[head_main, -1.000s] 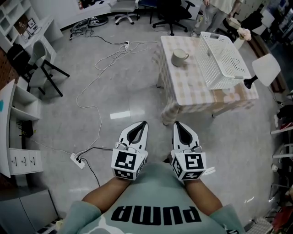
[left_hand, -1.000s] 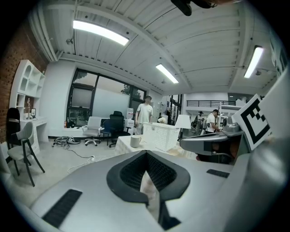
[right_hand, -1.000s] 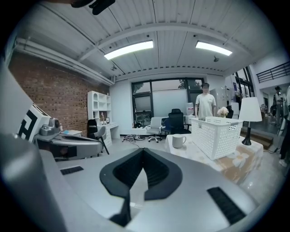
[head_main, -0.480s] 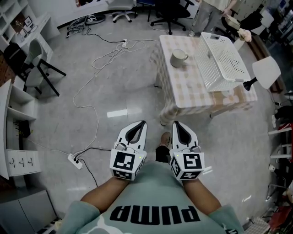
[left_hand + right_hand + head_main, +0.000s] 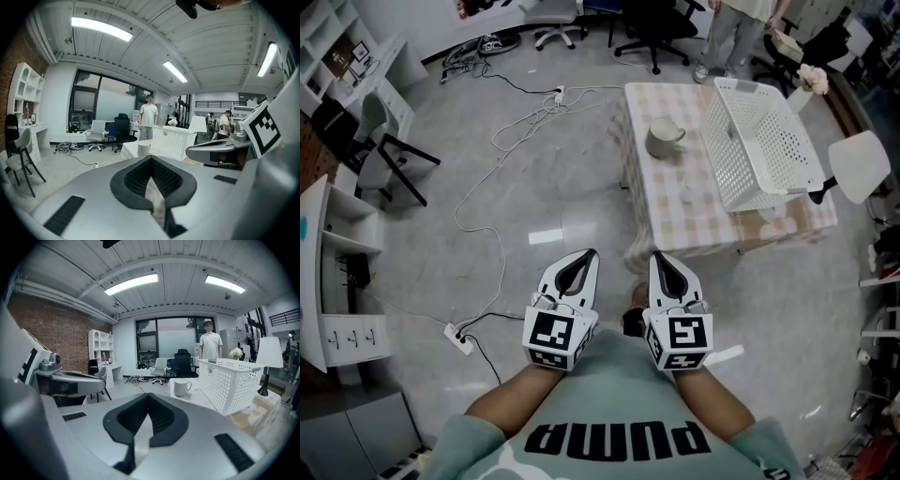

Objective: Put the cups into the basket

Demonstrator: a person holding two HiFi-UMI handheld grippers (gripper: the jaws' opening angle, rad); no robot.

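A pale cup (image 5: 662, 139) stands on the table with the checked cloth (image 5: 689, 211), near its far left corner. A white perforated basket (image 5: 764, 141) lies on the table's right half, just right of the cup. My left gripper (image 5: 593, 252) and right gripper (image 5: 655, 254) are held side by side short of the table's near edge, both shut with nothing in them. In the left gripper view the cup (image 5: 143, 149) and basket (image 5: 173, 140) show beyond the shut left gripper (image 5: 151, 158). The right gripper view shows the cup (image 5: 181, 387) and basket (image 5: 229, 383) ahead of the shut right gripper (image 5: 148, 394).
Cables (image 5: 502, 178) and a power strip (image 5: 457, 331) lie on the floor at the left. Office chairs (image 5: 652, 28) and a person (image 5: 731, 28) stand beyond the table. A white chair (image 5: 861, 164) is at its right, and white shelves (image 5: 333, 281) at the far left.
Both grippers have moved forward together towards the table, still shut. The table, cup and basket sit a little nearer in the head view, and a foot now shows between the grippers.
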